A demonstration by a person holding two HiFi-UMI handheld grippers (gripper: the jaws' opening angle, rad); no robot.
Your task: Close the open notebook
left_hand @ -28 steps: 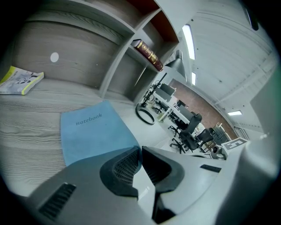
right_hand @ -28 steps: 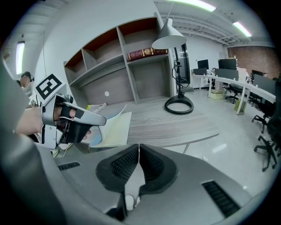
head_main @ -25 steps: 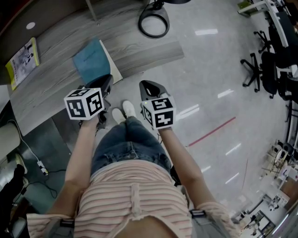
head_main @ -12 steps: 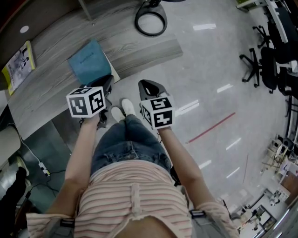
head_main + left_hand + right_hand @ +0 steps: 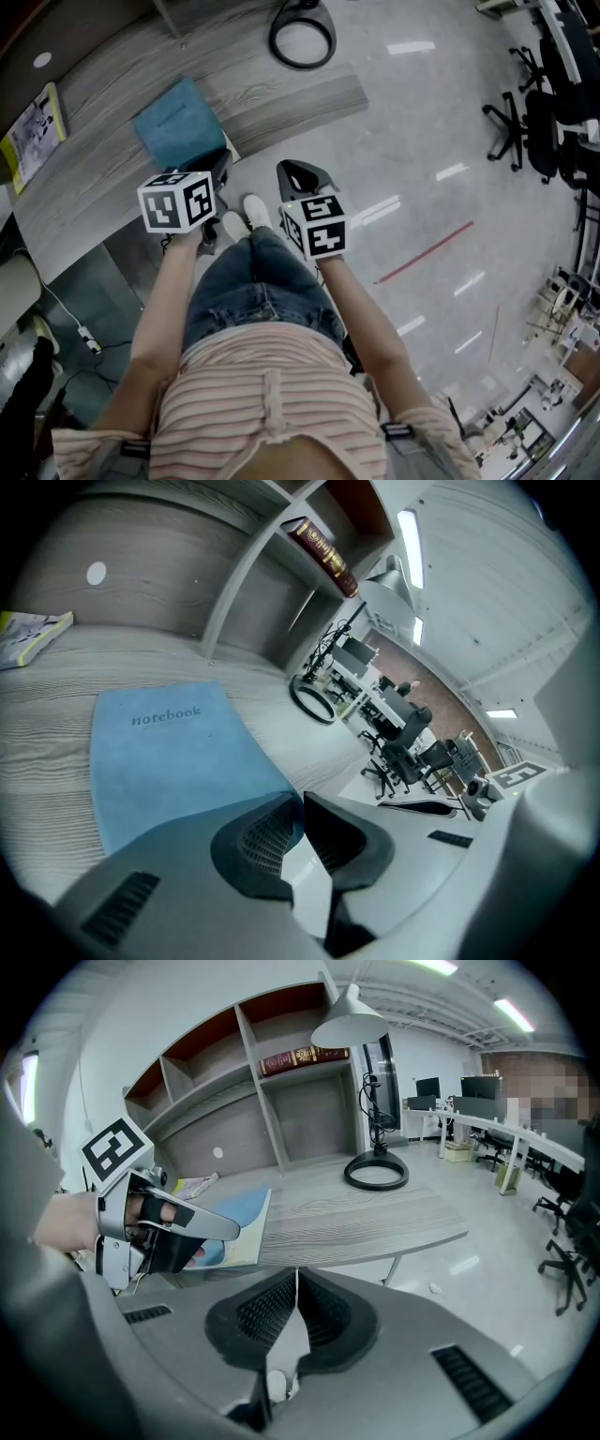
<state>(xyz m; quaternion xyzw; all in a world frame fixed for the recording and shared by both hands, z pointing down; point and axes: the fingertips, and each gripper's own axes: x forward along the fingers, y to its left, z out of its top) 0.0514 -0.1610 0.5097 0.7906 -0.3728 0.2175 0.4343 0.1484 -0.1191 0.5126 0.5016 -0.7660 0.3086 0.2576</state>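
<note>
Left gripper (image 5: 299, 801), tips meeting on nothing, sits at the near corner of the blue paper notebook (image 5: 159, 752) on the grey wooden desk (image 5: 281, 714). Right gripper (image 5: 296, 1277), closed and empty, hangs alongside.

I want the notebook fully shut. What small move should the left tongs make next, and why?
Probably ease the left tongs down a little, then let go. They seem to pinch the blue cover at its near corner, and a pale strip of page shows beside its edge.
</note>
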